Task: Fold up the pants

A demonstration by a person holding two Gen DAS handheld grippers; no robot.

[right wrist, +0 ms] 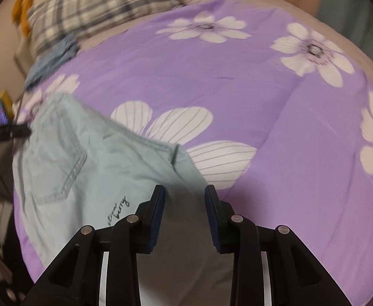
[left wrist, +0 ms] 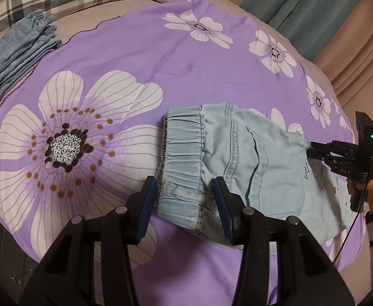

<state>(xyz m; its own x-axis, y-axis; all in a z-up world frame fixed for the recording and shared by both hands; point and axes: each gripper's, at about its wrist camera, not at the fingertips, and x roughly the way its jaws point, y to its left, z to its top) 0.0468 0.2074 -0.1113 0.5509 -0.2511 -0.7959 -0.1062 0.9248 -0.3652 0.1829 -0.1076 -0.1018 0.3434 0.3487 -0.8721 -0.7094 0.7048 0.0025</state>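
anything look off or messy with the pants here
Nothing damaged or spilled. The light blue pants lie bunched and askew on the purple floral sheet, elastic waistband rumpled between the open left gripper fingers. The right gripper is open too.

Readable marks you have in view: black cursive stitching on the light blue pants [left wrist: 275,168], below the back pocket, which seems to read "true berry" in the right wrist view. White letters "DAS" sit on the right gripper [left wrist: 311,150] body; the curtain [left wrist: 301,7] lettering is illegible.
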